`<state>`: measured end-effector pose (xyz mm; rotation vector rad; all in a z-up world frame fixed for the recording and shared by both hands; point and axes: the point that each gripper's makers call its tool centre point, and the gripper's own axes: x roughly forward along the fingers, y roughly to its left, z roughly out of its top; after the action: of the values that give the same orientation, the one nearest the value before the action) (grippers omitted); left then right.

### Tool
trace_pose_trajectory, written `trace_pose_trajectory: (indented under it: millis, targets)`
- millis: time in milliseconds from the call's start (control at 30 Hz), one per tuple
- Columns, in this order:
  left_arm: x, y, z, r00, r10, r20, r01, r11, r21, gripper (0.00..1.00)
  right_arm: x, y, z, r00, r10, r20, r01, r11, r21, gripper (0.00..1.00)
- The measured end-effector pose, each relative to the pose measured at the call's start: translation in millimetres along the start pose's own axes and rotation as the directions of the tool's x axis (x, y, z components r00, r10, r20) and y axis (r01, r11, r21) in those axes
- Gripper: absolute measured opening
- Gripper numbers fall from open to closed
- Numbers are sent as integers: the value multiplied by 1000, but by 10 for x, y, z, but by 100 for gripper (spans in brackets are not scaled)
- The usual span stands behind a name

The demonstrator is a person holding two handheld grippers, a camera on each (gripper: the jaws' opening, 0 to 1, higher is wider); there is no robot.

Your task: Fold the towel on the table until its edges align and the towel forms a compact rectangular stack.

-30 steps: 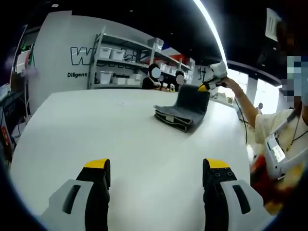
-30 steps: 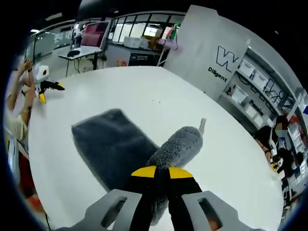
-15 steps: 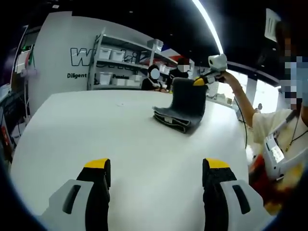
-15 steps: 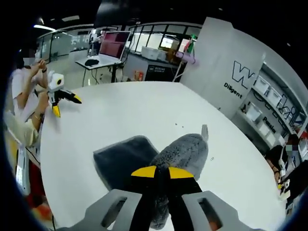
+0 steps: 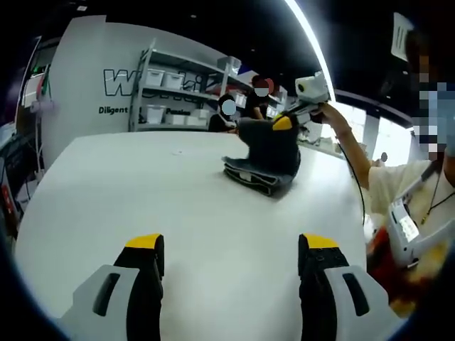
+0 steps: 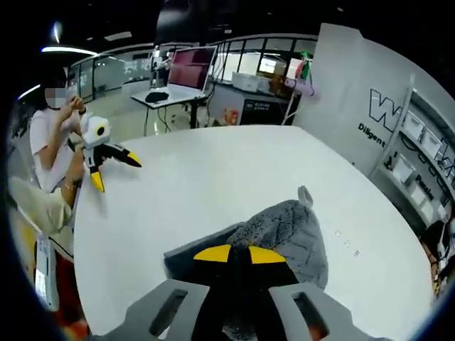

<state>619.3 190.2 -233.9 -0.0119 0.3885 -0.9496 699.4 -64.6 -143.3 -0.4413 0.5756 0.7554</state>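
Surface: white surface (image 5: 178, 206), shelving behind.
Towel: grey towel (image 5: 264, 160) lay far right, partly folded.
Right gripper (image 6: 239, 253): clamped on towel's lifted edge.
Left gripper (image 5: 231, 245): jaws apart, nothing between them.

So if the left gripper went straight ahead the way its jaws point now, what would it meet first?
Probably nothing soon: the left gripper is open over bare white table. The grey towel, held up by the right gripper, lies ahead, slightly right of that line, though depth is unclear.
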Motion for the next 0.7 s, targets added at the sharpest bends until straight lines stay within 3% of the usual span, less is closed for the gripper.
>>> trace_pose_trajectory:
  millis: [267,433,700]
  targets:
    - [36,3,-20,1000,-5,-3,5,1000,-8,75,382,261,57,995,104,1,-104,994,36,3]
    - [37,-14,-31,1000,-6,-5,6,1000,-9,75,674,335,-59,989,144,-29,-141,987,79,3]
    - [33,-1,-32,1000,-1,-6,1,1000,-13,75,809,438,-211,985,165,-41,-162,984,79,6]
